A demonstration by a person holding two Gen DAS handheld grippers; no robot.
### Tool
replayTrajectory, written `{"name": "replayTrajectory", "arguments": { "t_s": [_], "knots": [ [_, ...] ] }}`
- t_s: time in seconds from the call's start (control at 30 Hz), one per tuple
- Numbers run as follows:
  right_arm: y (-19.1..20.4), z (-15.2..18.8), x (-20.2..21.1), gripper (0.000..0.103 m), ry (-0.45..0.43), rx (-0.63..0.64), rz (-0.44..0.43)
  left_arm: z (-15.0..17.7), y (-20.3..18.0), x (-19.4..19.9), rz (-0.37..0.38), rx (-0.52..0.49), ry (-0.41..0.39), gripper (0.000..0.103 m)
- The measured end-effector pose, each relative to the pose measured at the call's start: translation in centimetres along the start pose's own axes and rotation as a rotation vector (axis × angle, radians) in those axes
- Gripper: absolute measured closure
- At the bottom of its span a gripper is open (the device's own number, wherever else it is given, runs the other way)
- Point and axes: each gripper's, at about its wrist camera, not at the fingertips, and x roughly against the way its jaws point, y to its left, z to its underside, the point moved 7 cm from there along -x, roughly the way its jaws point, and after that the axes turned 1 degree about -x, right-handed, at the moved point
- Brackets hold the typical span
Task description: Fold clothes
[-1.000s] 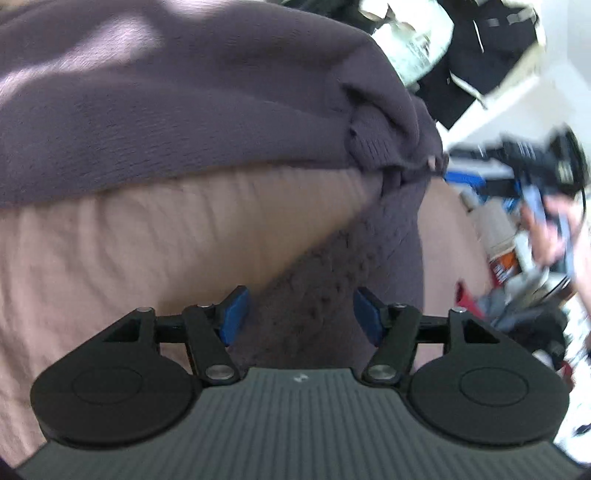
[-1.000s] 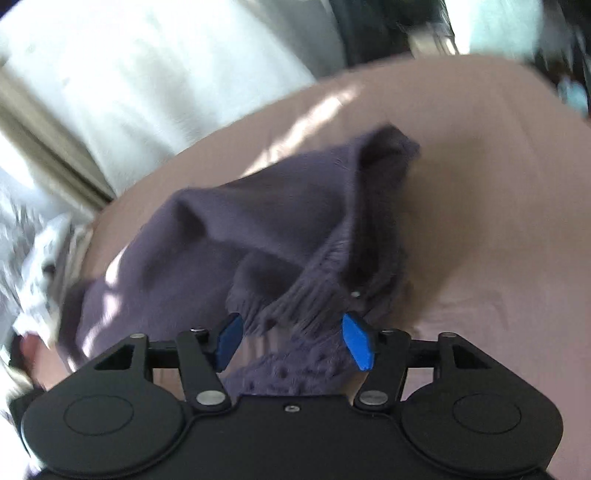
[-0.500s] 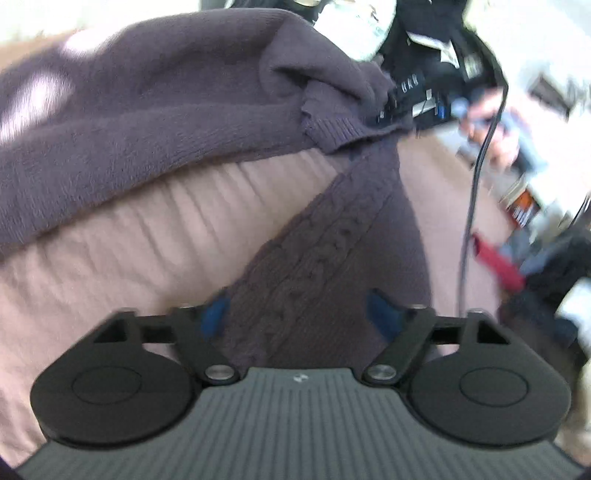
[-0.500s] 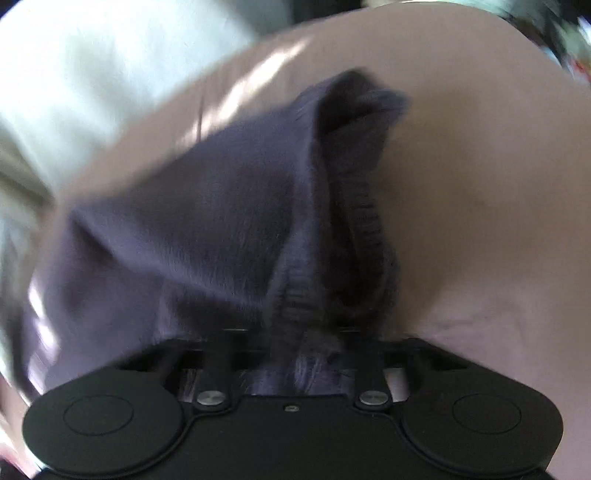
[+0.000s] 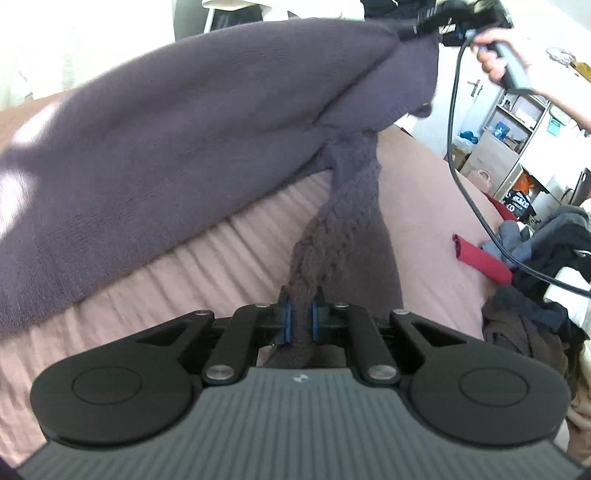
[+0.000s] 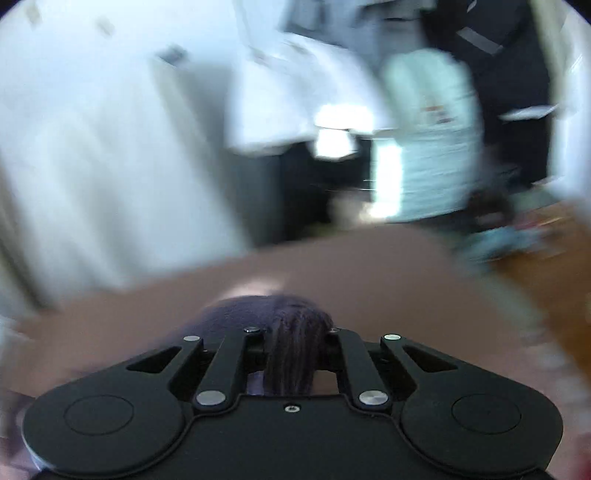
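A dark purple knitted sweater (image 5: 166, 147) hangs stretched above a pink bed cover (image 5: 207, 266). My left gripper (image 5: 300, 321) is shut on its cable-knit strip, which runs taut up to the raised body of the garment. At the top right of the left wrist view the other gripper (image 5: 436, 22) lifts the sweater's far end, with a hand (image 5: 491, 55) around its handle. In the blurred right wrist view my right gripper (image 6: 295, 354) is shut on a bunch of the purple sweater (image 6: 291, 332), which hides the pads.
A black cable (image 5: 465, 177) loops down from the raised hand. A red cloth (image 5: 480, 258) and a heap of dark clothes (image 5: 532, 295) lie at the bed's right edge. Shelves (image 5: 517, 129) stand by the right wall. White curtains (image 6: 110, 166) hang beyond the bed.
Both grippers have closed on the sweater. The right one has risen, lifting the garment off the bed and pulling it taut between the two.
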Motion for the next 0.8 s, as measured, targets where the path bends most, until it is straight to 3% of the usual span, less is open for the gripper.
{"name": "replayTrajectory", "arguments": {
  "t_s": [0.1,0.17,0.2,0.23,0.27,0.37,0.43,0.47,0.5,0.53,0.63,0.73,0.8],
  "knots": [
    [-1.0,1.9,-3.3,0.084,0.062,0.041,0.090,0.1,0.5,0.0,0.024,0.026,0.016,0.091],
    [-0.7,3.6,-4.8,0.066,0.098,0.046,0.119,0.4,1.2,-0.2,0.015,0.051,0.030,0.085],
    [-0.7,4.2,-5.0,0.063,0.101,0.035,0.127,0.6,1.5,-0.4,0.013,0.065,0.038,0.071],
    [-0.8,4.6,-5.0,0.053,0.095,0.018,0.129,0.8,1.7,-0.6,0.023,0.080,0.049,0.061],
    [-0.9,5.1,-5.0,0.043,0.089,0.002,0.131,1.1,1.9,-0.9,0.036,0.095,0.060,0.045],
    [-2.0,7.3,-4.9,0.036,0.068,-0.037,0.169,2.1,1.1,-2.2,0.119,0.104,0.136,0.030],
    [-3.2,8.5,-5.6,0.030,0.083,-0.012,0.249,2.8,-0.3,-2.9,0.104,0.018,0.164,0.033],
    [-3.8,9.0,-5.9,0.030,0.094,0.006,0.293,3.0,-1.0,-3.0,0.073,-0.042,0.163,0.043],
    [-4.1,9.8,-6.1,0.030,0.107,-0.001,0.293,3.0,-1.8,-2.9,0.039,-0.104,0.161,0.077],
    [-4.2,10.7,-6.0,0.030,0.120,-0.025,0.266,2.9,-2.2,-2.7,0.024,-0.134,0.158,0.088],
    [-4.5,13.3,-6.0,0.030,0.159,-0.095,0.183,1.2,-1.5,-0.8,0.009,-0.074,0.090,0.088],
    [-4.8,15.8,-5.8,0.030,0.199,-0.165,0.100,-1.6,0.7,2.9,-0.160,-0.105,-0.049,0.088],
    [-4.9,17.5,-5.7,0.030,0.224,-0.212,0.045,-3.5,2.8,6.6,-0.257,-0.062,-0.158,0.089]
  ]
}}
